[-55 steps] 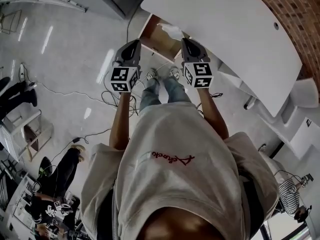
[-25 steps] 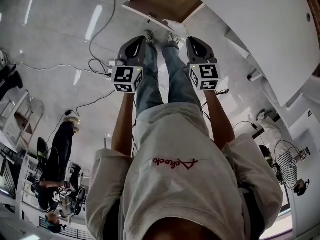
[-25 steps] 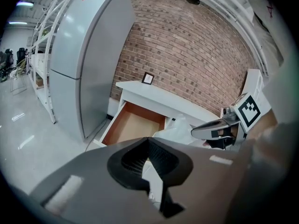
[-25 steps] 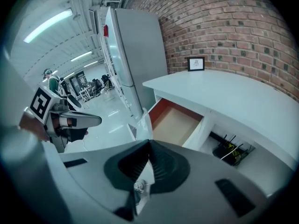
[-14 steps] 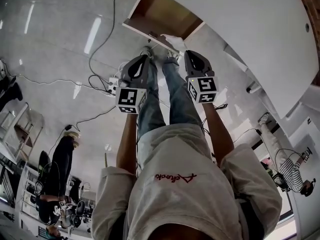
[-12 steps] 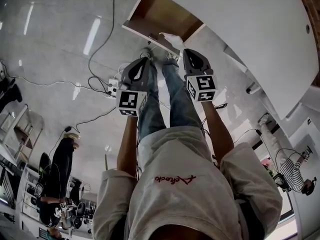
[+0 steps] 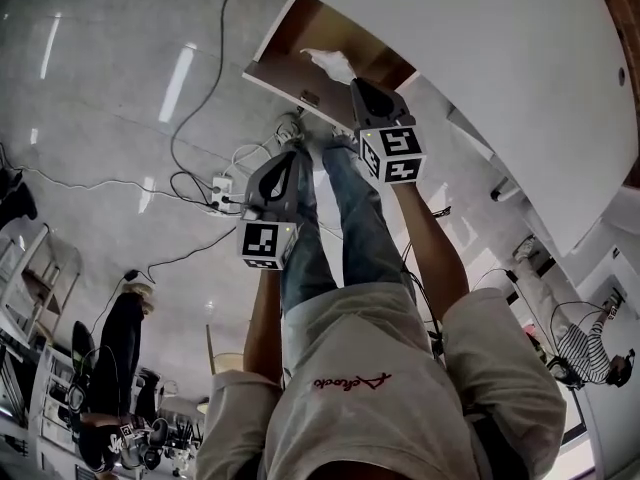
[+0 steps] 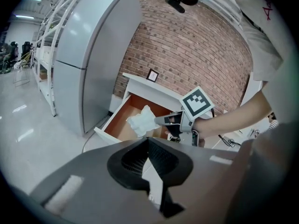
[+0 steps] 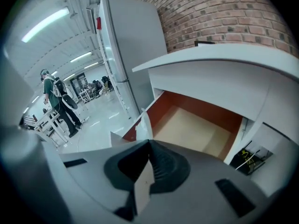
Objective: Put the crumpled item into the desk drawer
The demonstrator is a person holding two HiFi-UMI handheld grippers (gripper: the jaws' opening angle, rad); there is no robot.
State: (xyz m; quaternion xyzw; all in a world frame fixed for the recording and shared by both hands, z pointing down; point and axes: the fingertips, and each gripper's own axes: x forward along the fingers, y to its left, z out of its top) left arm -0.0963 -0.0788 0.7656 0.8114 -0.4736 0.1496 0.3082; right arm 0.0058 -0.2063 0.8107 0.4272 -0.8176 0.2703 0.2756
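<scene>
The desk drawer (image 7: pixel 290 43) stands pulled out, brown inside, under the white desk top (image 7: pixel 480 58). My right gripper (image 7: pixel 353 81) is shut on the crumpled white paper (image 7: pixel 328 63), which hangs over the drawer's opening. In the left gripper view the paper (image 8: pixel 142 120) sticks out of the right gripper (image 8: pixel 161 120) above the drawer (image 8: pixel 122 118). In the right gripper view a strip of paper (image 9: pixel 144 125) shows past my right gripper (image 9: pixel 148 143), before the drawer's bare floor (image 9: pixel 196 129). My left gripper (image 7: pixel 285 156) hangs lower over the floor; in its own view the left gripper (image 8: pixel 148 141) is shut with nothing seen in it.
A tall grey cabinet (image 8: pixel 93 55) stands left of the desk against a brick wall (image 8: pixel 201 45). Cables and a power strip (image 7: pixel 225 183) lie on the floor near the person's shoes (image 7: pixel 292 128). A person (image 9: pixel 56 101) stands far off.
My right gripper has moved up the picture with the paper, from the drawer's front edge to over its opening. My left gripper has sunk and dropped back.
</scene>
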